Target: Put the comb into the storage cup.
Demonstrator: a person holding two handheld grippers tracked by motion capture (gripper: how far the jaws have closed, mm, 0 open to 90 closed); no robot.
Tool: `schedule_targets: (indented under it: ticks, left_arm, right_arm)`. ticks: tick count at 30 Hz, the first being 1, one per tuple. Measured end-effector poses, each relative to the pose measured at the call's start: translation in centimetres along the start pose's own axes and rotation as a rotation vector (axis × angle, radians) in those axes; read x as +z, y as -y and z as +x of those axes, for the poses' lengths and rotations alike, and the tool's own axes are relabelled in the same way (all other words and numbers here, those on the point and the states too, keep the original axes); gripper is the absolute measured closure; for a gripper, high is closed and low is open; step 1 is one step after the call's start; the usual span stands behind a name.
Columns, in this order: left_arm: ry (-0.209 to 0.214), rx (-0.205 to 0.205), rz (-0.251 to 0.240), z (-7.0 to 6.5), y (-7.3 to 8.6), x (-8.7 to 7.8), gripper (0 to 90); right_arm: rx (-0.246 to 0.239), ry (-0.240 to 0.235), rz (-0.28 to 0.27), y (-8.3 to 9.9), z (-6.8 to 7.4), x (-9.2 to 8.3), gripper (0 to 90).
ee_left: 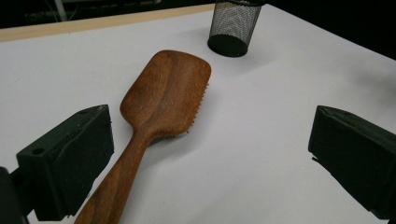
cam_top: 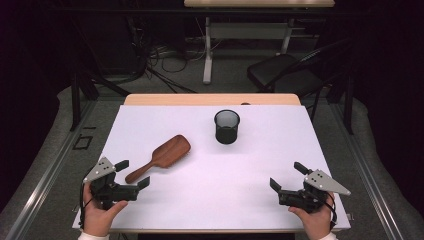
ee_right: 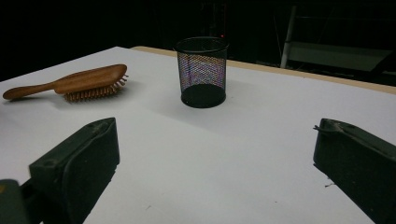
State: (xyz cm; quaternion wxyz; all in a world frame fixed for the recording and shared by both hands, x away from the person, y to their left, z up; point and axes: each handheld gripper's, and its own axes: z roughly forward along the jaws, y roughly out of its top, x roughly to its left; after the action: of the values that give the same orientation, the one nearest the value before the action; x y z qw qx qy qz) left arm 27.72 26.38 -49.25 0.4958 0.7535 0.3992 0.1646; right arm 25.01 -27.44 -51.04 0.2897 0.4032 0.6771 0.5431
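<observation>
A brown wooden hairbrush [cam_top: 162, 156] lies bristles down on the white table top [cam_top: 260, 160], left of the middle. Its handle points toward my left gripper [cam_top: 132, 173], which stands open near the front left corner with the handle's end between its jaws, untouched. The left gripper view has the hairbrush [ee_left: 163, 102] running up from the left jaw. A black mesh cup [cam_top: 227, 126] stands upright behind the middle. My right gripper [cam_top: 289, 175] rests open near the front right corner, holding nothing. From the right gripper view, the mesh cup [ee_right: 202, 72] is ahead and the hairbrush [ee_right: 74, 83] far left.
The white sheet covers a wooden table whose bare back edge [cam_top: 210, 99] shows behind the cup. Beyond it are a dark chair [cam_top: 285, 70], cables on the floor [cam_top: 165, 60] and another desk's leg [cam_top: 207, 50]. Bare table lies between the two grippers.
</observation>
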Motion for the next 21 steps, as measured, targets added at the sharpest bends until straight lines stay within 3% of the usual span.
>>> schedule_targets:
  ticks: [10, 21]
  left_arm:
    - [-0.015, -0.001, 0.077, 0.47, 0.23, 0.32, 0.2]
    - [-0.078, 0.010, 0.167, 0.94, 0.40, 0.62, 0.2]
  right_arm:
    - [0.013, 0.004, 0.013, 0.14, -0.10, 0.18, 1.0]
    - [0.018, 0.010, 0.022, 0.28, -0.31, 0.35, 2.1]
